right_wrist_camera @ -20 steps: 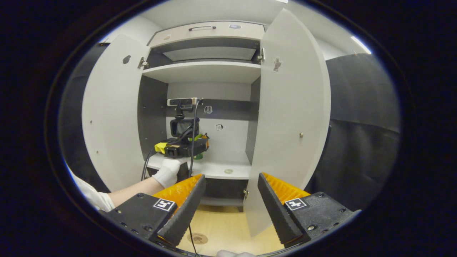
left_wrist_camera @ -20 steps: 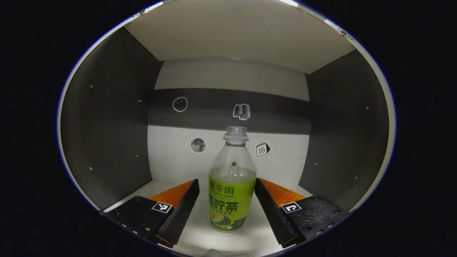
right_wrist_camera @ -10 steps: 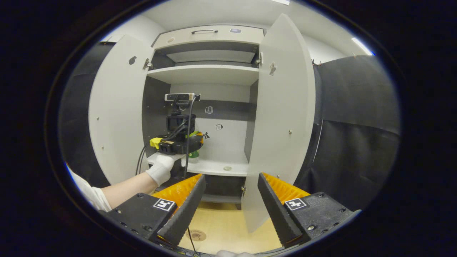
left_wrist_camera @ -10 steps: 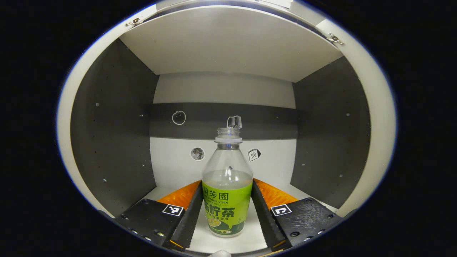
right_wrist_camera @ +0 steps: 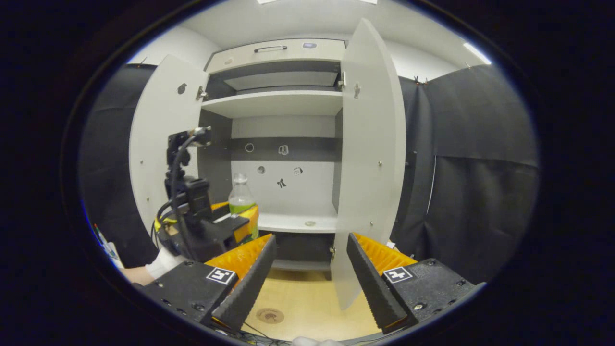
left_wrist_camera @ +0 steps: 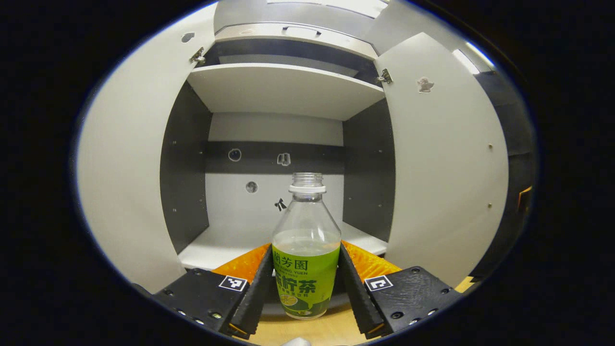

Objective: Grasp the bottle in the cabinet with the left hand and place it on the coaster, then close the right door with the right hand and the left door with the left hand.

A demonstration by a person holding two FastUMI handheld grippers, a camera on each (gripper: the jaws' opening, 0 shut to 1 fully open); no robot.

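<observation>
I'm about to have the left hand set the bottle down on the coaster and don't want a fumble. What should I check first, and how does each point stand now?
1. Left gripper shut on the bottle, fingers on both sides of the label: ok.
2. Bottle upright in the grip: ok.
3. Bottle out of the cabinet, held in front of the shelf: ok.
4. Bottle has no cap and holds some liquid, so keep it level: not ok.
5. Coaster on the wooden floor, bare: ok.
6. Right gripper open, apart from the right door: ok.
</observation>
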